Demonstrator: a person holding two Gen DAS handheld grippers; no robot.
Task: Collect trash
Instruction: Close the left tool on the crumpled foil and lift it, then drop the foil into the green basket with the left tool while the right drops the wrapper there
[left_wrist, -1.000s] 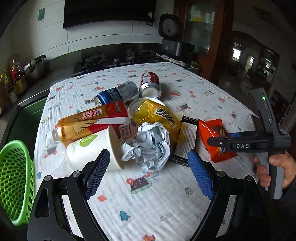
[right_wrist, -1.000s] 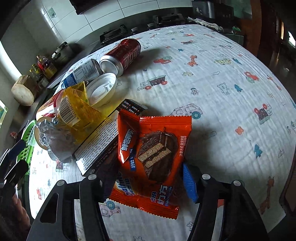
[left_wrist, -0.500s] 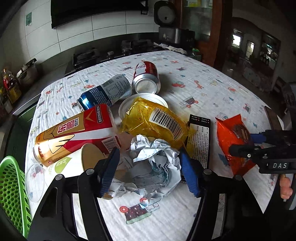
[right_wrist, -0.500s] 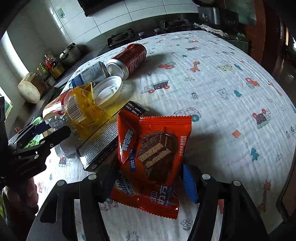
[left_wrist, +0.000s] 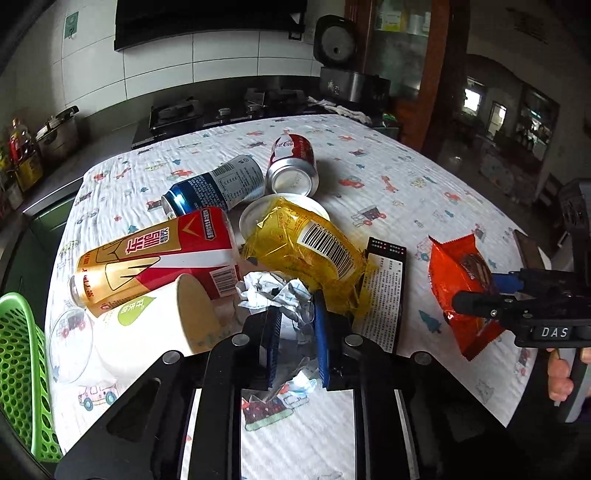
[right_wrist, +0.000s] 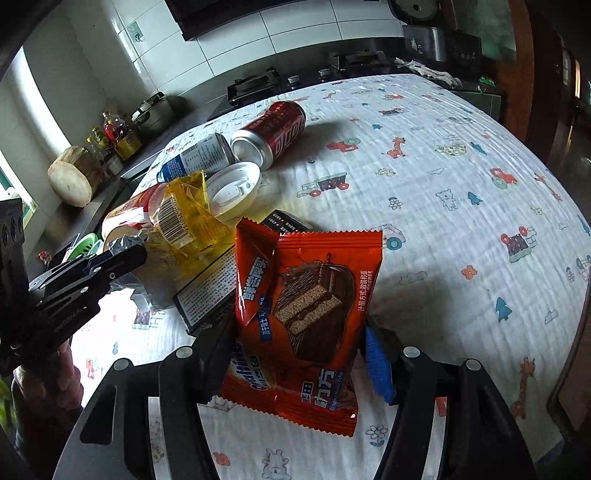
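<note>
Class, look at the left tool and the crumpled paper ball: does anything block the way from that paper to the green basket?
The left tool has just been closing and now pinches the crumpled paper ball. The tipped paper cup and clear lid lie between it and the green basket; lifting over them should clear both.

Beyond my white cartoon-print tablecloth (left_wrist: 388, 192) I see a black gas hob (left_wrist: 177, 112), a steel pot (left_wrist: 59, 133) and a black rice cooker (left_wrist: 338, 79).
</note>
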